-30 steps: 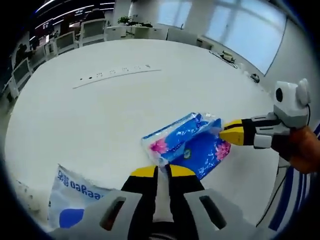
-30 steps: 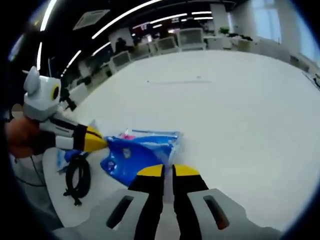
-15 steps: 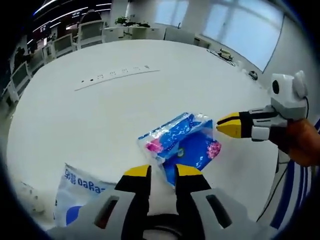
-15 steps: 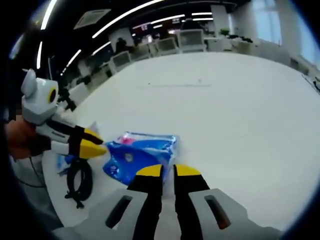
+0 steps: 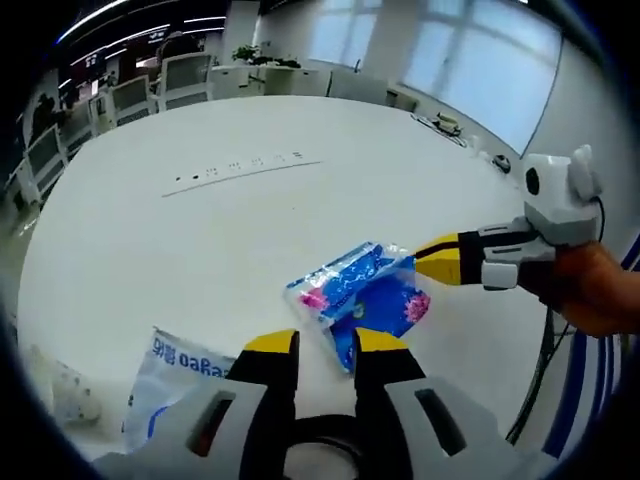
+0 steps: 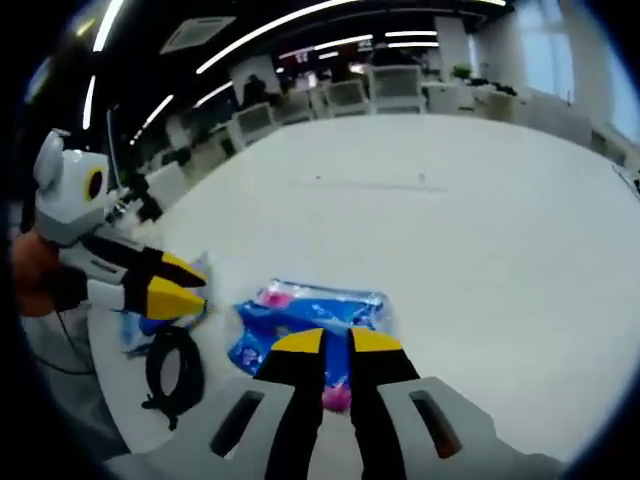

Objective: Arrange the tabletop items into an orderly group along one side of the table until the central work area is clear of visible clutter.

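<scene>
A blue packet with pink flowers (image 5: 360, 298) lies flat on the white table (image 5: 230, 215), just beyond my left gripper (image 5: 326, 346), whose jaws stand open with nothing between them. My right gripper (image 5: 418, 264) comes in from the right, shut, its yellow tip at the packet's far right corner. In the right gripper view the blue packet (image 6: 300, 312) lies under and ahead of my right gripper (image 6: 336, 342), and my left gripper (image 6: 188, 284) stands left of it with its yellow jaws apart.
A white bag with blue print (image 5: 180, 378) lies at the near left, beside the left gripper. A coiled black cable (image 6: 172, 368) rests near the table edge with a blue-and-white bag (image 6: 148, 326) behind it. Office chairs (image 5: 150, 85) line the far side.
My left gripper has opened, let the blue packet go and pulled back a little. The packet now lies flat. The right gripper's tip stays near the packet's corner.
</scene>
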`<action>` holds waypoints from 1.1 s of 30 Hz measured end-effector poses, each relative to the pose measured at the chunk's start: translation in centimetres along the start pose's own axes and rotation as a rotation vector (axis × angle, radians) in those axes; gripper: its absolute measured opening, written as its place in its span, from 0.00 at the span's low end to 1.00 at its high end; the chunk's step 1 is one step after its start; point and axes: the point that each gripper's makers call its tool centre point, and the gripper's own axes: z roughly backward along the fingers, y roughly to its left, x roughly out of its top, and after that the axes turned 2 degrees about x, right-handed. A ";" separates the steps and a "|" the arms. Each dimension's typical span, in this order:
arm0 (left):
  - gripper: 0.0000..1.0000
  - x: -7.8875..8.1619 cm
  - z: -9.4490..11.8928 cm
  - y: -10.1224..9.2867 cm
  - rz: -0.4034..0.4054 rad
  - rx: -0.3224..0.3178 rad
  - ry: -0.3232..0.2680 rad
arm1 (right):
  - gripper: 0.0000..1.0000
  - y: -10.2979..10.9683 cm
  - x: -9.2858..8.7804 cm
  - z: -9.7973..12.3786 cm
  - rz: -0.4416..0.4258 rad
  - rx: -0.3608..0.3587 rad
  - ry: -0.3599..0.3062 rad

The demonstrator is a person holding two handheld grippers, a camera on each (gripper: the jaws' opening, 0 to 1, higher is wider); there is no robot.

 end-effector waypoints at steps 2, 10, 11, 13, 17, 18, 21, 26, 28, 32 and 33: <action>0.18 -0.2 0.5 0.4 0.002 0.005 -0.005 | 0.06 0.6 0.3 -0.3 0.012 0.010 0.000; 0.19 -1.4 2.7 3.9 0.062 0.061 -0.025 | 0.06 3.3 1.1 -1.8 0.042 0.056 0.007; 0.19 -1.5 2.9 4.2 0.070 0.065 -0.028 | 0.06 3.7 1.2 -2.0 0.050 0.063 0.008; 0.18 -1.9 3.6 5.1 0.091 0.085 -0.036 | 0.06 4.4 1.3 -2.3 0.061 0.076 0.012; 0.19 -2.7 5.0 6.6 0.179 0.117 -0.062 | 0.06 5.6 1.4 -2.8 0.075 0.097 0.016; 0.19 -3.0 5.3 6.9 0.189 0.126 -0.064 | 0.06 5.8 1.4 -3.0 0.078 0.102 0.019; 0.18 -4.0 6.3 7.8 0.214 0.147 -0.072 | 0.06 7.0 1.5 -3.5 0.093 0.128 0.028; 0.19 -5.6 7.8 9.5 0.253 0.186 -0.081 | 0.09 9.3 1.2 -4.5 0.130 0.191 0.055; 0.19 -6.5 8.3 10.3 0.270 0.202 -0.076 | 0.10 10.2 1.1 -4.9 0.151 0.210 0.064; 0.20 -8.1 9.6 11.3 0.314 0.232 -0.075 | 0.13 11.9 0.7 -5.6 0.171 0.251 0.086; 0.20 -8.4 9.9 11.5 0.324 0.242 -0.076 | 0.14 12.3 0.4 -5.8 0.180 0.265 0.099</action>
